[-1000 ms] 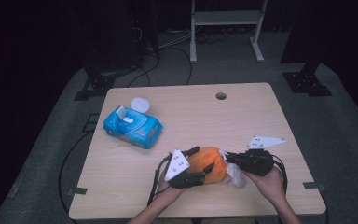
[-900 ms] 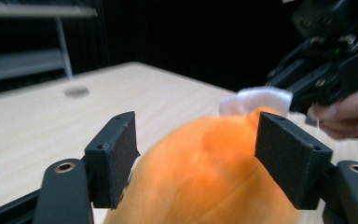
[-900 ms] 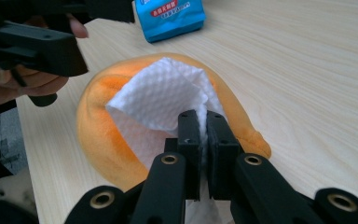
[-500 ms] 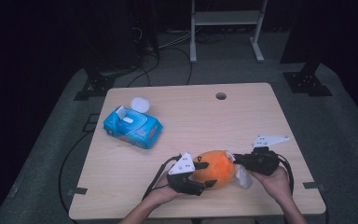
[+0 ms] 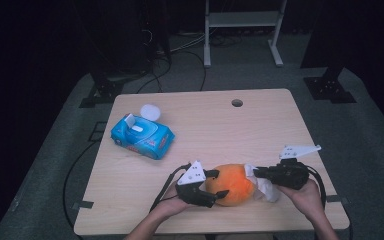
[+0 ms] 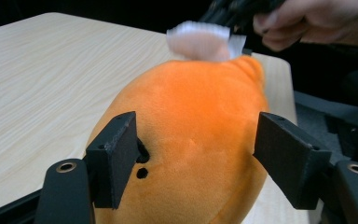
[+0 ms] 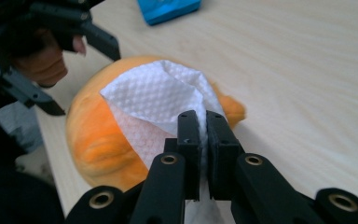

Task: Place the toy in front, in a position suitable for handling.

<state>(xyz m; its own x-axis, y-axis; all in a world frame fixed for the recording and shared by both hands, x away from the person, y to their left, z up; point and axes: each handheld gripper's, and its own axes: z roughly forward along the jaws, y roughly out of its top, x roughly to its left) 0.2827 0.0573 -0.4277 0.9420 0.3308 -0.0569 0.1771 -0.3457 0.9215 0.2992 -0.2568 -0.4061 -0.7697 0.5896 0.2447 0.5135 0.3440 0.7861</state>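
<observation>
On the left half of the tabletop (image 5: 215, 125), towards its far-left corner, lay a blue wet-wipe pack (image 5: 142, 137) with its flap lid standing open, and just behind it sat a small white round lid (image 5: 150, 111); both were well apart from the work. Near the front edge, a little right of the middle, the orange plush toy (image 5: 232, 184) lay on the wood. The left gripper (image 5: 215, 187) steadied it from the left: its jaws stood spread around the toy's near end, and in the left gripper view the left pad (image 6: 116, 158) touched the fur while the right pad sat just off it, so I judged this a loose brace rather than a firm squeeze. To the right, the right gripper (image 5: 260, 173) had its jaws pressed together, pinching a white wet wipe (image 7: 161, 105) that lay draped against the toy's right end. The wipe had already been taken from the pack and brought onto the toy, so the wiping seemed under way. How much of the fur had been covered could not be told; the left side and top probably remained, then disposing of the wipe.
</observation>
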